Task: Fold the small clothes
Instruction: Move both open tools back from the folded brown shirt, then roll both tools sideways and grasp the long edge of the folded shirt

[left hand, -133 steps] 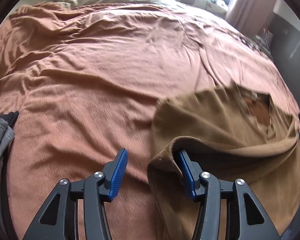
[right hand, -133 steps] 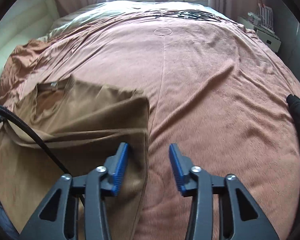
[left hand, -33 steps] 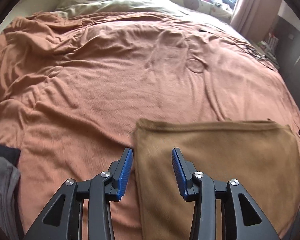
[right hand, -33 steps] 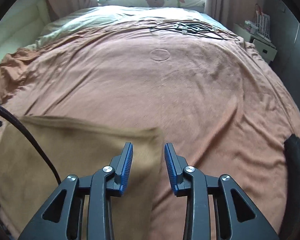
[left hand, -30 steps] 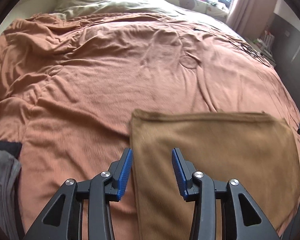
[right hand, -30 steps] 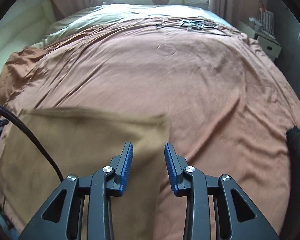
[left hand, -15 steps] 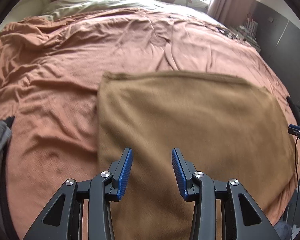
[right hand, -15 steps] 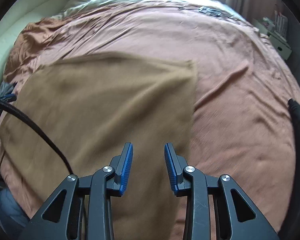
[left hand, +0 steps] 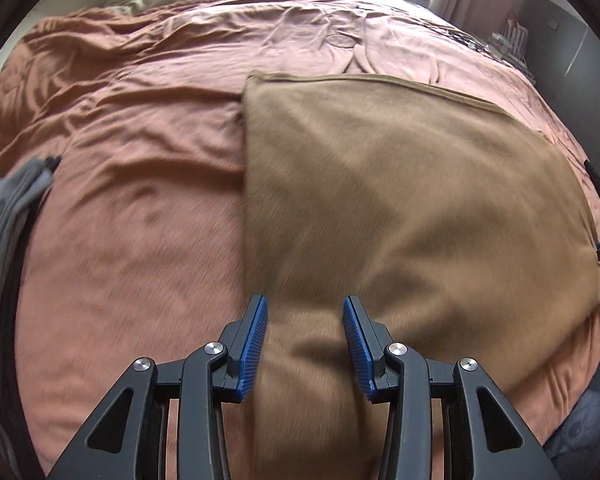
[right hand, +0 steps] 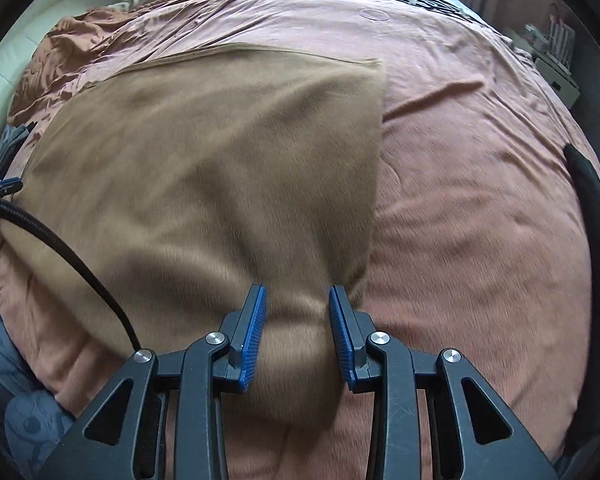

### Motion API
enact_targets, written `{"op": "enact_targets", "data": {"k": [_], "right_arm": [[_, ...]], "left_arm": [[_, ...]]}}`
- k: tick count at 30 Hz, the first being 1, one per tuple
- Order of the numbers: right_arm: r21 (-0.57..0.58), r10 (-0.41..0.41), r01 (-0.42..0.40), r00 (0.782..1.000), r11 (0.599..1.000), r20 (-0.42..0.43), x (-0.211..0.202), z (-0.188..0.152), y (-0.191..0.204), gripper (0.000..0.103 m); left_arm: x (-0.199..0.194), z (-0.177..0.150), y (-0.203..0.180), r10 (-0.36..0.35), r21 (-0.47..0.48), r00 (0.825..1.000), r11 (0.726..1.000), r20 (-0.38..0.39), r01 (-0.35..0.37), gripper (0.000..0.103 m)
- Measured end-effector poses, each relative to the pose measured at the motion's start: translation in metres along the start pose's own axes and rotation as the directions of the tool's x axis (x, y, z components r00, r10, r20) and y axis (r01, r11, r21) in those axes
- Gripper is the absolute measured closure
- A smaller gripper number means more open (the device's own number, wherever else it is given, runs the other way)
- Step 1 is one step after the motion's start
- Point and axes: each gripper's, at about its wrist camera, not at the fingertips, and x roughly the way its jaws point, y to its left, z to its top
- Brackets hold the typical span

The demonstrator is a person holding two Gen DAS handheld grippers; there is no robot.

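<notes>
A brown garment (left hand: 400,180) lies folded into a broad flat panel on the rust-coloured bedspread (left hand: 140,160). Its near part rises and bunches between the blue pads of my left gripper (left hand: 305,304), which is shut on it near the left side. In the right wrist view the same garment (right hand: 220,160) narrows into a pinched fold between the pads of my right gripper (right hand: 298,292), shut on it near the right side. Creases fan out from both grips. The far edge lies straight across the bedspread (right hand: 480,160).
Grey folded clothing (left hand: 4,220) sits at the bed's left edge. A black item (right hand: 592,192) lies at the right edge. A black cable (right hand: 60,244) crosses the garment's left part. Pale bedding and curtains lie far back; a white shelf unit (right hand: 556,40) stands right.
Both grippers have come back toward the bed's near edge and sunk a little, still gripping the garment. Much more of the brown panel now stretches out ahead of them.
</notes>
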Motion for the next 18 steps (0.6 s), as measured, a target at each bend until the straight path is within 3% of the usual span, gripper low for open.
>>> {"op": "enact_targets", "data": {"k": [3,8,14,18], "right_arm": [[-0.004,-0.032,0.032,0.999,0.999,-0.003,-0.009,-0.013,0.005,0.073],[0.010,-0.048,0.049,0.999,0.999,-0.023,-0.019,-0.033,0.005,0.073],[0.131,0.043,-0.044,0.999,0.990,0.006,-0.035,-0.051,-0.014,0.073],[0.210,0.132,-0.139,0.990,0.968,0.048,-0.043,-0.065,-0.028,0.073]], "left_arm": [[-0.007,-0.016,0.005,0.036,0.001,0.999,0.999,-0.008,-0.036,0.060],[-0.017,-0.040,0.021,0.036,-0.025,0.999,0.999,-0.026,-0.037,0.060],[-0.037,-0.053,0.036,0.023,-0.093,1.000,0.995,-0.015,-0.024,0.060],[-0.056,-0.057,0.045,-0.030,-0.163,0.998,0.986,0.056,0.039,0.060]]}}
